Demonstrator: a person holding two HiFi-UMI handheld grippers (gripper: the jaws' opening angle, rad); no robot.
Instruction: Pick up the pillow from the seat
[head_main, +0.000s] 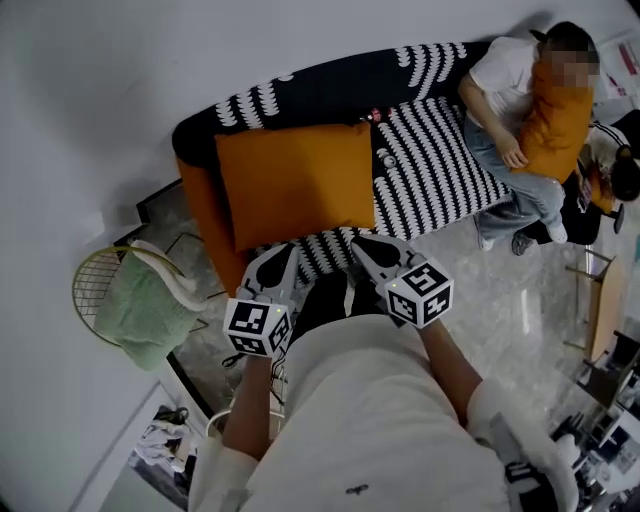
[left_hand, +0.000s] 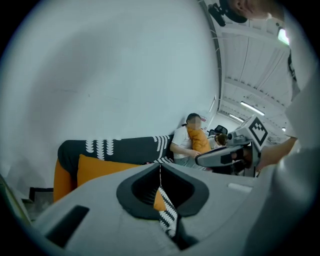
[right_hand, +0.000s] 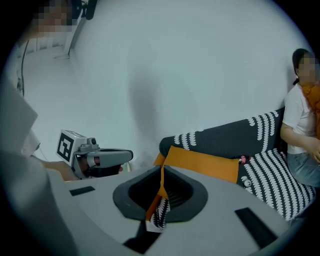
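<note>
Approach stage of the pick-up, judged from the layout. Shows orange pillow lying flat on the left part of the seat of a black-and-white patterned sofa, untouched and not yet lifted.

Places left gripper and right gripper side by side at the seat's front edge, near the pillow's lower border but apart from it, both pointed toward the sofa. Shows fingers of each gripper pressed together, with nothing clamped between them in either gripper view.

Done so far, as far as visible: grippers brought close to the sofa, nothing more. Left to do, by judgement: parting the fingers, closing them on the pillow, raising it clear of the seat.

Counts:
- Grippers: two, each with one marker cube.
- Sofas: one.
- Orange pillows: two certain, namely the one on the seat and a second orange pillow hugged by a seated person at the sofa's right end. Orange patch beside a second person at the far right edge too cut off to identify.
- Small items on the seat between pillow and seated person: too small to name or count.
- Wire chair: one, on the floor left of the sofa, draped with one green cloth.
</note>
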